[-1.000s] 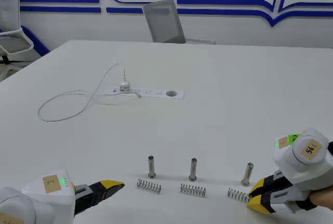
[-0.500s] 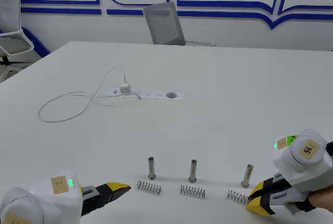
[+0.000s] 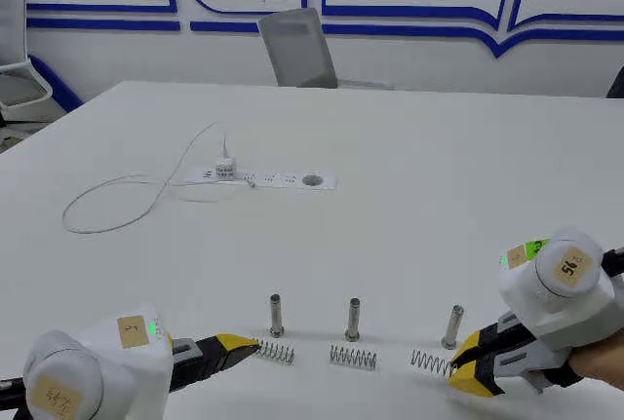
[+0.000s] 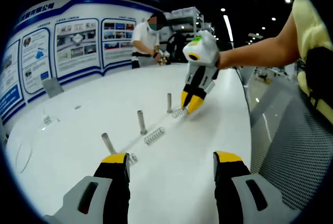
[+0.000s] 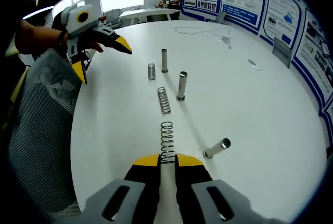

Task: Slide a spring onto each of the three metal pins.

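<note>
white table point(image 3: 409, 167), right gripper point(image 3: 458, 368) clenched on right spring point(image 3: 429, 362); left gripper point(image 4: 171, 157) spread, left spring point(image 4: 132, 158) half-hidden

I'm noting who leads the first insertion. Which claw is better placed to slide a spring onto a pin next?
Right. The right claw is shut on the rightmost spring, whose pin stands just beside it. The left claw is open, the leftmost spring ungripped at one fingertip.
</note>
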`<state>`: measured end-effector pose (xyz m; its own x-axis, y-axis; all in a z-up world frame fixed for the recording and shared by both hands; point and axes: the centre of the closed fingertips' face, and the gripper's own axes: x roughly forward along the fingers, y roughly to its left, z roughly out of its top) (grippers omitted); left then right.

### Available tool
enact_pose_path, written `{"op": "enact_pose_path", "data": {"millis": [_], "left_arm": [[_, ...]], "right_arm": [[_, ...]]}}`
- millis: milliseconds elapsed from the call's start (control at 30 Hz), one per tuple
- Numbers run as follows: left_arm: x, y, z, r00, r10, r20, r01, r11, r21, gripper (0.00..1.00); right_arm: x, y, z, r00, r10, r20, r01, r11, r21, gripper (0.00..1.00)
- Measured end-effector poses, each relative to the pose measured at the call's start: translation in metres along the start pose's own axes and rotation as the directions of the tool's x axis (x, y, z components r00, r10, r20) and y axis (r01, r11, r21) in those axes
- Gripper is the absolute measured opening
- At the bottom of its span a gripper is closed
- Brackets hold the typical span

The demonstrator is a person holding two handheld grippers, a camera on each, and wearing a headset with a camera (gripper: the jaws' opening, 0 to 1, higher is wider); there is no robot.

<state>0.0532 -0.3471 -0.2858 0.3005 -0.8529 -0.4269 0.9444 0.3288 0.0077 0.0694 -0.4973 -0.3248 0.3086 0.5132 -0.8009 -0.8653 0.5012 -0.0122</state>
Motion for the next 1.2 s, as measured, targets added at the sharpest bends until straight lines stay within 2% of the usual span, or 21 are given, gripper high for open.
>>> {"op": "enact_pose_path", "data": {"millis": [500,900,1200], "left_arm": [[0.018,-0.011,0.007,0.9978,-0.062,-0.022,0.063,0.997,0.052,0.64],[0.032,-0.019,0.015,0.9953,-0.094,-0.024,0.096,0.992,0.081,0.6],[0.037,-0.023,0.021,0.9942,-0.106,-0.02,0.107,0.989,0.107,0.55]], "right_arm": [[-0.002,0.023,0.023,0.9988,0.049,-0.008,-0.05,0.995,-0.085,0.12],[0.0,0.042,0.041,0.9963,0.085,-0.004,-0.085,0.984,-0.158,0.12],[0.003,0.054,0.052,0.9936,0.113,-0.004,-0.112,0.972,-0.205,0.12]]}}
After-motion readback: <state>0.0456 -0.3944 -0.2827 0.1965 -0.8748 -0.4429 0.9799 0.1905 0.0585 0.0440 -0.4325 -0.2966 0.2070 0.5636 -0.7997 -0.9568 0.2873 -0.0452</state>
